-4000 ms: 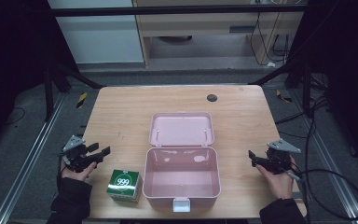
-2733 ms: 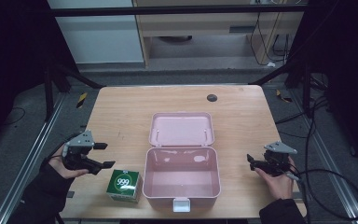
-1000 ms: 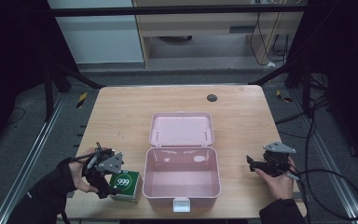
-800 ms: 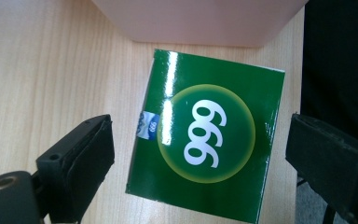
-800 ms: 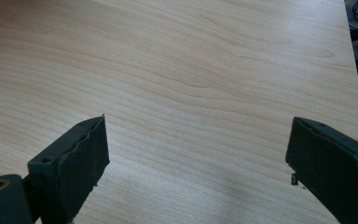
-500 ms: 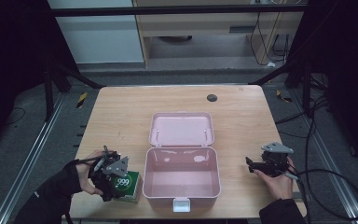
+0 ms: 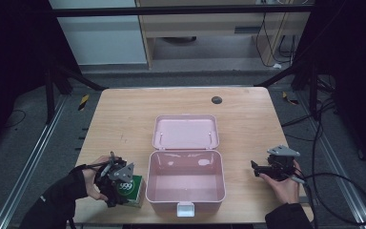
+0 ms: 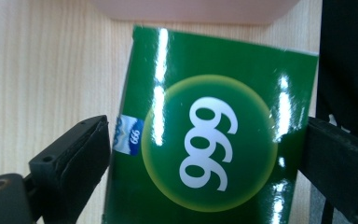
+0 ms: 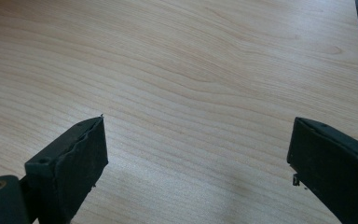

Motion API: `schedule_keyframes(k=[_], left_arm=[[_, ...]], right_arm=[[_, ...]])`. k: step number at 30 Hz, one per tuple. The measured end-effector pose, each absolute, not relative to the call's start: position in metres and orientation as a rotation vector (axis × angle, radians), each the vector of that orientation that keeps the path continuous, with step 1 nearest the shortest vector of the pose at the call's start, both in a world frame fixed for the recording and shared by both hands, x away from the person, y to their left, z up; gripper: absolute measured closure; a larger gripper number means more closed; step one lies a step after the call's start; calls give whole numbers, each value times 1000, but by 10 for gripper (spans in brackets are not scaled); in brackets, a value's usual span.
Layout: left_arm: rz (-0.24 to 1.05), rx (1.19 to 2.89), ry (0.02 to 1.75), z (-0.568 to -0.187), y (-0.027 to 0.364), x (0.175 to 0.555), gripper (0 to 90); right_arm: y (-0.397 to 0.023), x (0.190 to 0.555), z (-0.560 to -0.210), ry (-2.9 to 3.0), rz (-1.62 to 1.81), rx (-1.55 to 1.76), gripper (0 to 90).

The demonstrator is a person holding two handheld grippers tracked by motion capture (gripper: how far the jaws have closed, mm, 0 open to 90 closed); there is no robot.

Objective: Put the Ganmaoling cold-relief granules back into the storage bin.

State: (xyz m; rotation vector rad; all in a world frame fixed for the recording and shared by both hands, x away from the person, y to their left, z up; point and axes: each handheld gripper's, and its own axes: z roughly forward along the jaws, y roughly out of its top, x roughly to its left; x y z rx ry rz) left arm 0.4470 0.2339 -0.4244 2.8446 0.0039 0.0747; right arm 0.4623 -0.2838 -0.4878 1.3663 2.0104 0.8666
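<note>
Straddling the green box marked 999, the left gripper is holding its 2 jaws apart at either side, apparently lining up a grasp. That box is lying on the table just beside the open pink case. Off right, the right gripper is hanging spread over bare wood, seemingly waiting.

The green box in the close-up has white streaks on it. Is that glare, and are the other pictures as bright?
Yes: in the left gripper view, ceiling light glares in vertical streaks off the glossy green box, though its "999" stays legible. The right gripper view is evenly lit, with a soft shadow on the table. The high view is dim, its surroundings nearly black.
</note>
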Motion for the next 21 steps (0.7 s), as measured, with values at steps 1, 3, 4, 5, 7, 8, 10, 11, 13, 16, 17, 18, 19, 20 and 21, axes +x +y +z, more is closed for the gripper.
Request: schedule_keyframes(k=[1,3,4,5,7,8,10,11,13,16,17,18,19,20,21], left_arm=[[64,2844,16,-426,234,447,53],[55,2851,15,-429,234,448,58],[54,2853,14,-430,234,448,61],[47,2855,16,-431,234,449,63],[40,2859,11,-433,234,449,66],[41,2859,9,-433,233,449,69],[39,2867,1,-433,233,450,76],[38,2869,-2,-433,232,450,82],[37,2869,-2,-432,232,450,95],[28,2869,1,-430,233,450,120],[26,2873,1,-429,233,450,127],[24,2878,-2,-428,232,449,130],[21,2878,0,-428,232,449,133],[13,2877,6,-428,232,449,135],[7,2880,5,-427,232,449,136]], right_arm=[[-283,462,-488,2011,871,1372,52],[-283,463,-488,2014,864,1367,52],[-283,463,-488,2015,863,1366,52],[-283,463,-488,2016,865,1368,52],[-283,463,-488,2016,865,1368,52],[-283,462,-488,2017,865,1367,52],[-283,463,-488,2017,865,1370,52],[-283,463,-488,2017,865,1369,52],[-283,462,-488,2018,864,1371,52],[-283,462,-488,2018,865,1371,52],[-283,463,-488,2019,865,1370,52],[-283,463,-488,2018,865,1370,52],[-283,463,-488,2019,865,1369,52],[-283,463,-488,2019,865,1369,51],[-283,463,-488,2018,865,1370,52]])
